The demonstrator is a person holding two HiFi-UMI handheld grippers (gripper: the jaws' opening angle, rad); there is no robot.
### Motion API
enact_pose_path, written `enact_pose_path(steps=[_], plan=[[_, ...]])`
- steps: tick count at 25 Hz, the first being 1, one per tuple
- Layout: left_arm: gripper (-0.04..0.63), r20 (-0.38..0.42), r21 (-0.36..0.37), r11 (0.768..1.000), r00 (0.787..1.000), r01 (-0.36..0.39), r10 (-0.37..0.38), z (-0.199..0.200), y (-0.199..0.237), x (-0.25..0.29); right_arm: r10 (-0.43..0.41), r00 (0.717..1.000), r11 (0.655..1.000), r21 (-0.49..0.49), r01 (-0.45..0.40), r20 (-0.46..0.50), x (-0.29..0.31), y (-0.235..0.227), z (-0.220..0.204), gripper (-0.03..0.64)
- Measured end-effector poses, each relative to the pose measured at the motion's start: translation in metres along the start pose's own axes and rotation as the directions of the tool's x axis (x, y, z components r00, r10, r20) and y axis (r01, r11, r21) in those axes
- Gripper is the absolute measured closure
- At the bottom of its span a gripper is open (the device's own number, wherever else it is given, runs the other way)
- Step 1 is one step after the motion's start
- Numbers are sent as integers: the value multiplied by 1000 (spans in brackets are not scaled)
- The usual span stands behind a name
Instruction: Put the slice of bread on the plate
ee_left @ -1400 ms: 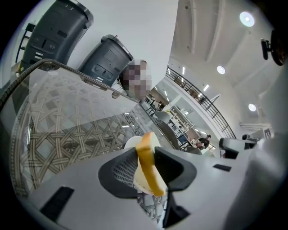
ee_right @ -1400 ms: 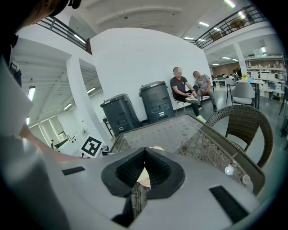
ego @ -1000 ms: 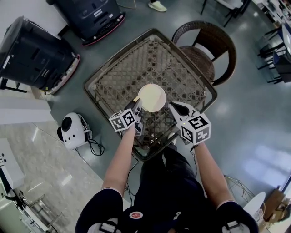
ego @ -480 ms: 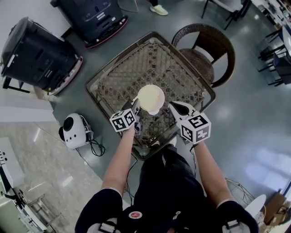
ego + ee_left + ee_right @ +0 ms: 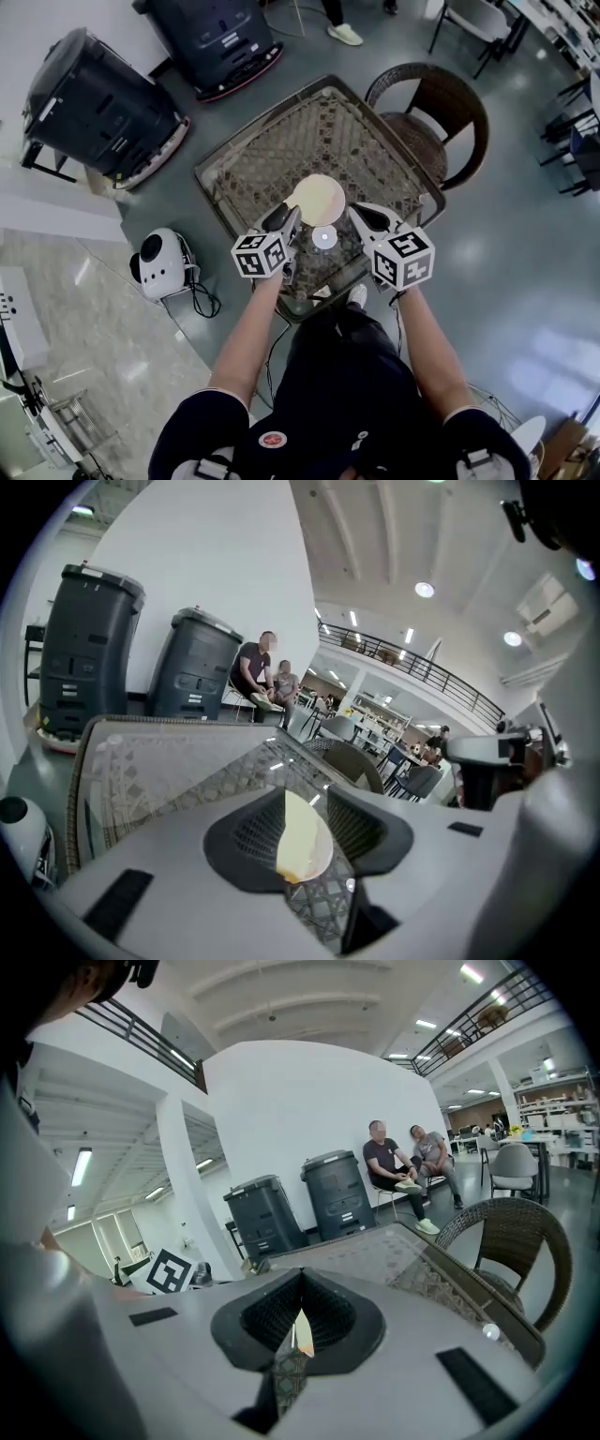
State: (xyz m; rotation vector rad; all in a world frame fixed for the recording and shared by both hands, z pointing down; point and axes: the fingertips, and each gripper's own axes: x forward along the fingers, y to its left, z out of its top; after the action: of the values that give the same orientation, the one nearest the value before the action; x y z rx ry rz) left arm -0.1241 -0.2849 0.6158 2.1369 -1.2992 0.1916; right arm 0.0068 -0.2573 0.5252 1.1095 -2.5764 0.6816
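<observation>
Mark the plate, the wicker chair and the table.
plate [image 5: 319,199], head view, its bare middle
wicker chair [image 5: 417,131], head view, its seat
table [image 5: 253,159], head view, bare woven top left of the plate

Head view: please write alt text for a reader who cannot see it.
Seen from above, a person holds the left gripper and right gripper beside a pale disc over a wicker table; the left jaws are closing, the disc showing between them. A chair stands beyond.

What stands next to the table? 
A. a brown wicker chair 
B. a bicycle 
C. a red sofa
A: a brown wicker chair with a round back stands at one far edge of the glass-topped wicker table.
</observation>
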Motion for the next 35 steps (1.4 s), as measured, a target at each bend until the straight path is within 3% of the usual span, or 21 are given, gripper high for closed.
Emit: enact_pose_path(steps=[9, 17, 22, 35], plan=[[571, 147, 149, 984, 982, 95, -117, 56, -80, -51, 37, 998, 999, -12, -36, 56, -14, 24, 20, 609], [588, 211, 248, 955, 954, 160, -215, 91, -136, -89, 65, 988, 998, -5, -65, 139, -30, 46, 40, 610], [588, 227, 277, 944, 942, 181, -247, 104, -157, -103, 85, 978, 996, -33, -81, 189, -42, 59, 57, 611], [588, 219, 279, 940, 940, 198, -263, 111, -174, -112, 95, 965, 993, -85, -77, 243, -59, 70, 80, 611]])
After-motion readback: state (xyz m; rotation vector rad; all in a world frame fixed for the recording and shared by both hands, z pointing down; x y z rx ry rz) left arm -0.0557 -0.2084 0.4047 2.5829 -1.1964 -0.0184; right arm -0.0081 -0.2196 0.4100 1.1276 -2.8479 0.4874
